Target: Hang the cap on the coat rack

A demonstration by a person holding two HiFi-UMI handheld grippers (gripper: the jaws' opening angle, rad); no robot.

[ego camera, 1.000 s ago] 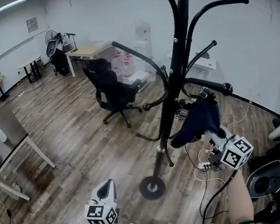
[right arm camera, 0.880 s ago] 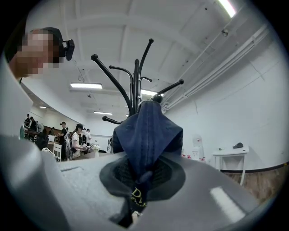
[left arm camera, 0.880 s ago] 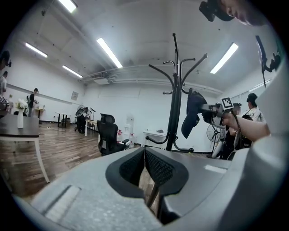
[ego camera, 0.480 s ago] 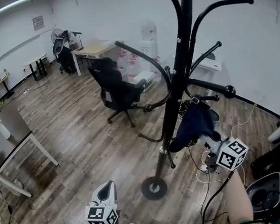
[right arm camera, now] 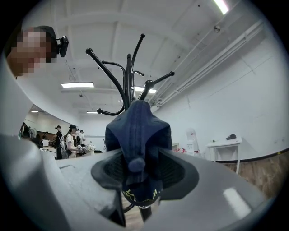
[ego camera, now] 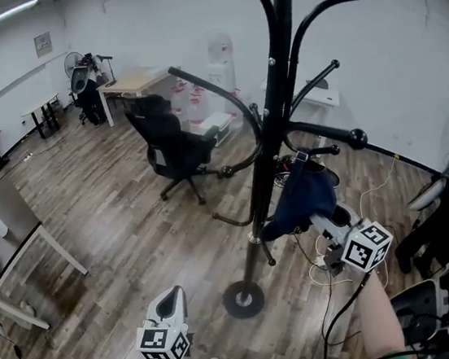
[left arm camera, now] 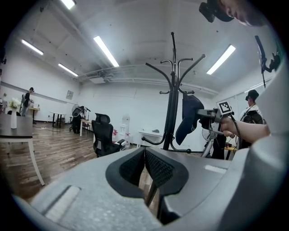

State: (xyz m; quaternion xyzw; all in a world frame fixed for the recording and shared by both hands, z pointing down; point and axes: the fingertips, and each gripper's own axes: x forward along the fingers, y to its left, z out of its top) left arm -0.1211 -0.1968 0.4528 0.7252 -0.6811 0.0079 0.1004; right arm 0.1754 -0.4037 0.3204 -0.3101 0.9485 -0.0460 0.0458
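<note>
Wooden floor (ego camera: pixel 115 222) below; navy cap (ego camera: pixel 305 197) hangs limp on black coat rack (ego camera: pixel 273 139)

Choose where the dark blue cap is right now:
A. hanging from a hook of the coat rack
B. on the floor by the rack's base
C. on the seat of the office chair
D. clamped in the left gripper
A: the cap hangs from a hook of the coat rack, between the jaws of the right gripper, which have just been opening.

Bright ceiling strip lights (left arm camera: pixel 104 50) evenly light sharp pictures, strongly bowed and dark-cornered at edges.
</note>
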